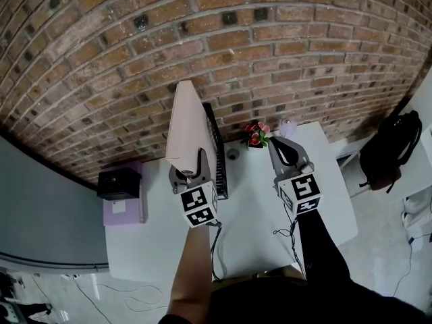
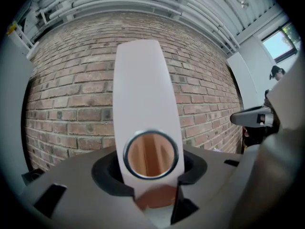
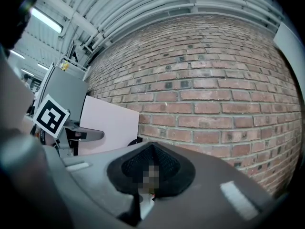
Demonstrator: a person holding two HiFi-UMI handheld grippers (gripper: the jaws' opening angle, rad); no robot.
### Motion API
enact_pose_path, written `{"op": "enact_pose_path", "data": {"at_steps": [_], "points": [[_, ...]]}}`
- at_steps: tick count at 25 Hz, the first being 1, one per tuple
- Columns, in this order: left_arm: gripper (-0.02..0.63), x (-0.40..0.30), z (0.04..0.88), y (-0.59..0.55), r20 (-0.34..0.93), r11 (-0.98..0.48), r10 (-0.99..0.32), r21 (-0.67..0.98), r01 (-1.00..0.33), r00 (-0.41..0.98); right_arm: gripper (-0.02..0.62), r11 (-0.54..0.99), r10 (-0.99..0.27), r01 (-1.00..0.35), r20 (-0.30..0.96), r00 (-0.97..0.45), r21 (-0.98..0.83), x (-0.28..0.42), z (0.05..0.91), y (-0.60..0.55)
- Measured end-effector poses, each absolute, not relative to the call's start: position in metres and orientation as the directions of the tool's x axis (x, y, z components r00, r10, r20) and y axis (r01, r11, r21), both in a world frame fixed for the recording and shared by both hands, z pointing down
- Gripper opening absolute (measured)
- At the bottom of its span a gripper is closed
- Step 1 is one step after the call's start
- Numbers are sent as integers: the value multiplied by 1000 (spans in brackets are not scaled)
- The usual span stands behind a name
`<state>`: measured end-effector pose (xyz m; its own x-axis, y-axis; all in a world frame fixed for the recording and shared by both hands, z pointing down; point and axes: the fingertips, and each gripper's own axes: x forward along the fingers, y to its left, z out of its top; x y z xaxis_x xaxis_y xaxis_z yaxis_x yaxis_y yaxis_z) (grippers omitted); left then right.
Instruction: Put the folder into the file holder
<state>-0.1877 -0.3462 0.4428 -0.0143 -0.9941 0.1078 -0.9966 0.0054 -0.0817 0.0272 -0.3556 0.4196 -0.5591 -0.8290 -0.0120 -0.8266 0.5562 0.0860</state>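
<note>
A pale pink folder [image 1: 189, 130] stands on edge on the white table [image 1: 256, 228], against the left side of the black mesh file holder [image 1: 217, 155]; whether it sits in a slot I cannot tell. My left gripper [image 1: 192, 174] is at the folder's near spine. In the left gripper view the spine [image 2: 143, 89], with its metal ring hole, stands between the jaws, and a dark gap shows on its right, so the jaws look open around it. My right gripper [image 1: 287, 155] hovers shut and empty to the right. The folder [image 3: 107, 123] also shows in the right gripper view.
A brick wall runs along the table's far edge. A small pot of red flowers [image 1: 256, 135] and a lilac cup [image 1: 289, 127] stand at the back right. A black box on a lilac stand [image 1: 120, 184] is on the left, a dark backpack [image 1: 391, 150] on the right.
</note>
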Motion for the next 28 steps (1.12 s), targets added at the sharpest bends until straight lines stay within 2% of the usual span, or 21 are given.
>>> {"op": "enact_pose_path", "data": {"at_steps": [5,9,12,17,21,28], "points": [[216,-191,412,-344,102,-17,-995,-104,-994,7,0,556,-829,-827,-17,-559,85,27,417,-353],[219,-192,403,-348,164,-42,-986,-114,-993,23,0,556,-828,-827,-21,-560,87,25,415,-351],[181,-196,404,-348,189,-28,-982,-86,-996,12,0,555,-829,-827,-24,-559,88,25,414,-350],[131,-200,395,-348,133,24,-991,-61,-998,-32,0,555,-829,-827,-22,-559,87,27,414,-349],[126,-204,391,-349,96,44,-994,-12,-999,-45,1,551,-832,-829,-20,-555,89,30,414,-348],[126,-201,401,-349,78,3,-997,-34,-999,-6,0,546,-835,-833,-15,-549,86,32,417,-349]]}}
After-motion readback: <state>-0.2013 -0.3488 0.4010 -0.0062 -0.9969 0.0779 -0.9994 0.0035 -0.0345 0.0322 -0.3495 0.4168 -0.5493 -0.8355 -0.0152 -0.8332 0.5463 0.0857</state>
